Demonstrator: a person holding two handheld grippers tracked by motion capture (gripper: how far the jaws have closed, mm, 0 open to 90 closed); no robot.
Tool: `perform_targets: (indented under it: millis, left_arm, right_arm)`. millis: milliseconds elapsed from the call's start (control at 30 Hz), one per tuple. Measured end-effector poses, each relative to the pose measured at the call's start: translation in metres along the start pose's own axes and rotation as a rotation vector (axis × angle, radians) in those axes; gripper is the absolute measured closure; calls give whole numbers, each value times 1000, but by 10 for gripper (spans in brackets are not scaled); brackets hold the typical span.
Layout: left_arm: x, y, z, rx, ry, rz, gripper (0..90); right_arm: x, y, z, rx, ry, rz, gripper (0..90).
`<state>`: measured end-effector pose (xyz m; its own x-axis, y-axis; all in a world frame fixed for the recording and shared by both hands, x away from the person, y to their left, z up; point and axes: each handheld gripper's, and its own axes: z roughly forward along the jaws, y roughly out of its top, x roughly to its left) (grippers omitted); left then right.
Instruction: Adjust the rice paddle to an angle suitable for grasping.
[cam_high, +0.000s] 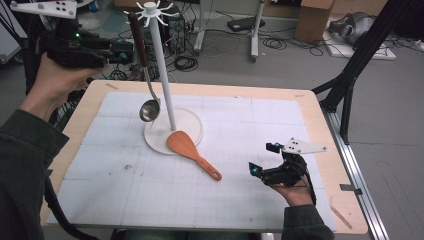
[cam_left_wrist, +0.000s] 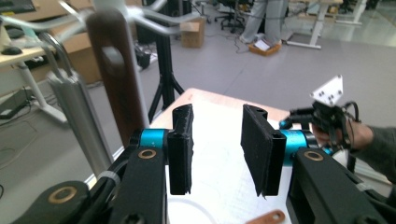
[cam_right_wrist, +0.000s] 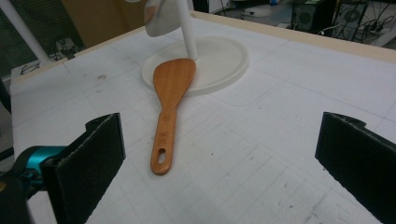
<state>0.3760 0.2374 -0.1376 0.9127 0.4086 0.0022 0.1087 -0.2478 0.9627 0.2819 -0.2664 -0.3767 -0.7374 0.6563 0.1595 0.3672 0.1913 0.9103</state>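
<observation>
Your left hand-held gripper (cam_high: 129, 51) sits at the upper left of the high view, just beside the dark wooden handle of the ladle (cam_high: 141, 65) that hangs from a prong of the white rack (cam_high: 161, 70). In the left gripper view its jaws stand partly apart with nothing between them; the ladle handle (cam_left_wrist: 114, 70) rises just off the outer side of the left jaw, at the upper left of that frame, seemingly close enough to brush.

That closeness is the main risk. If you pull away sideways toward the handle, a jaw or the gripper body could catch it, swing the ladle, and lift it off the prong; the steel bowl, low in the centre-left of the high view, could then knock the pole or drop onto the rack's round base. I judge a straight backing-off to be safer.

The orange wooden spatula (cam_high: 192, 153) lies flat on the table (cam_high: 260, 135) in the middle of the high view, blade resting on the rim of the rack's base, handle pointing to the lower right. Your right hand-held gripper (cam_high: 262, 159) rests near it at the lower right, jaws wide open and empty. In the right gripper view the spatula (cam_right_wrist: 169, 107) lies ahead, between the jaws but closer to the left one. Grabbing it flat may scrape the pads on the mat or slide it away.
</observation>
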Motion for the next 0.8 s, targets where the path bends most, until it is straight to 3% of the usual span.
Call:
perform_targets:
  millis: [100,367,800]
  left_arm:
    - [-3,-9,0,24,7,0,613]
    - [-13,-34,2,26,-2,0,557]
    - [-32,-93,12,41,-20,-25,480]
  right_arm:
    - [1,1,2,10,1,-3,5]
    - [3,3,8,27,1,-10,6]
    - [13,9,37,107,9,-52,11]
